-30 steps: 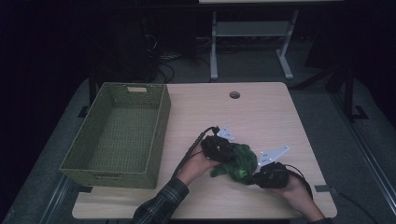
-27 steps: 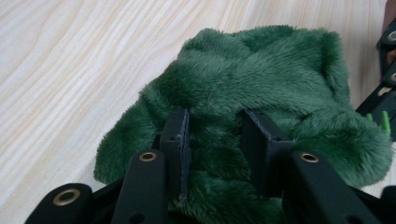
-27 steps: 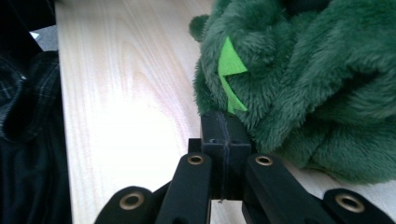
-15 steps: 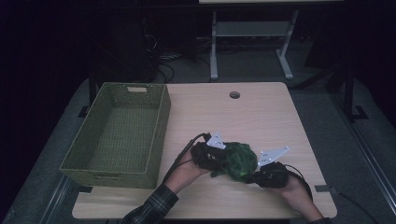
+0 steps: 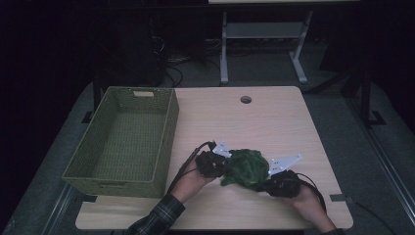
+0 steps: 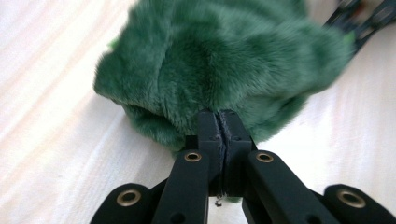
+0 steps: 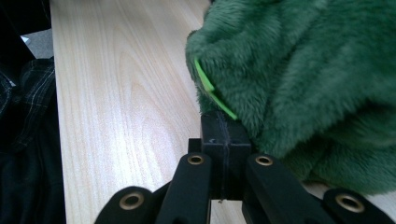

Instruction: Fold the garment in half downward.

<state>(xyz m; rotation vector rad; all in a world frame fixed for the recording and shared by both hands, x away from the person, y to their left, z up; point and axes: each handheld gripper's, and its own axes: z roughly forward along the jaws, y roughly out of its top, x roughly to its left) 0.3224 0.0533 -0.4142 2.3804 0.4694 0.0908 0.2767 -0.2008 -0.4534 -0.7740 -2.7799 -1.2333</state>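
Your left gripper [image 5: 219, 164] has just been closing and now pinches the left edge of the dark green plush fabric bundle [image 5: 246, 168], jaws together on the fur. Your right gripper [image 5: 270, 182] is clamped on the bundle's right edge, jaws fully together. The bundle lies between the two grippers on the light wooden tabletop [image 5: 264, 122], near its front edge and right of the green woven basket [image 5: 122, 139].
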